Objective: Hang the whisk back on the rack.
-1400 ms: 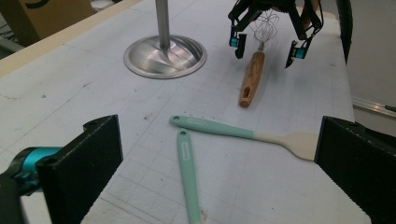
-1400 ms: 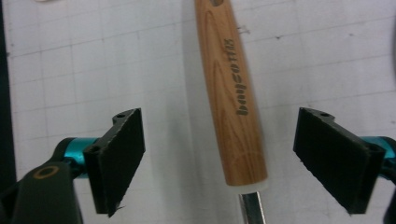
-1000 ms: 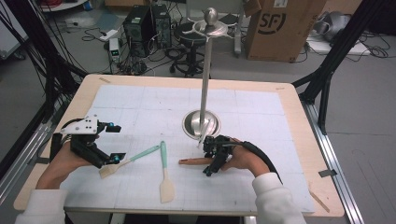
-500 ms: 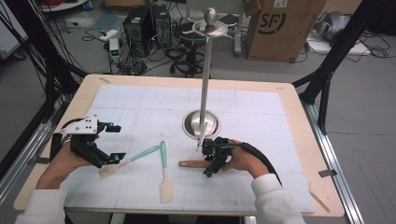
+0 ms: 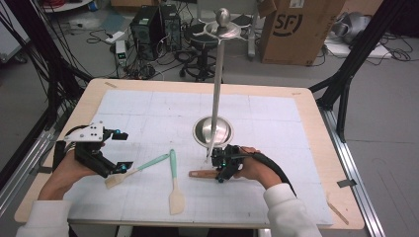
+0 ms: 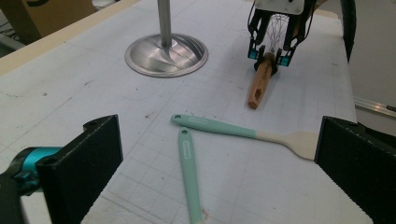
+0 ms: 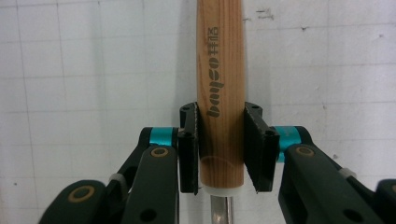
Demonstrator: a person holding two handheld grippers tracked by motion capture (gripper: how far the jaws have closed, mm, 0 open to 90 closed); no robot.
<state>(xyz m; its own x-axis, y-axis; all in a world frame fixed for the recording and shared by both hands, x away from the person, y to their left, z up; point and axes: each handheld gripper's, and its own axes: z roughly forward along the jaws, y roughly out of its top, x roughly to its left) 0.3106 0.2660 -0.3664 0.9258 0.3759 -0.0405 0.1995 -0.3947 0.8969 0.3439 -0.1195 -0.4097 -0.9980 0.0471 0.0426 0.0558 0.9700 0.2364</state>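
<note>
The right gripper [image 7: 220, 151], jaws just closing, clamps a whisk's wooden handle [image 7: 220, 84] lying on the mat [image 5: 276, 128], ready to lift; the left gripper [image 6: 219, 172] waits wide open near two spatulas [image 6: 243, 133].

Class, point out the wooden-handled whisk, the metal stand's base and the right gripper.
wooden-handled whisk [image 7: 220, 84], right gripper view, on its handle.
metal stand's base [image 6: 166, 55], left gripper view, on the dish.
right gripper [image 7: 220, 149], right gripper view, between its fingertips.
</note>
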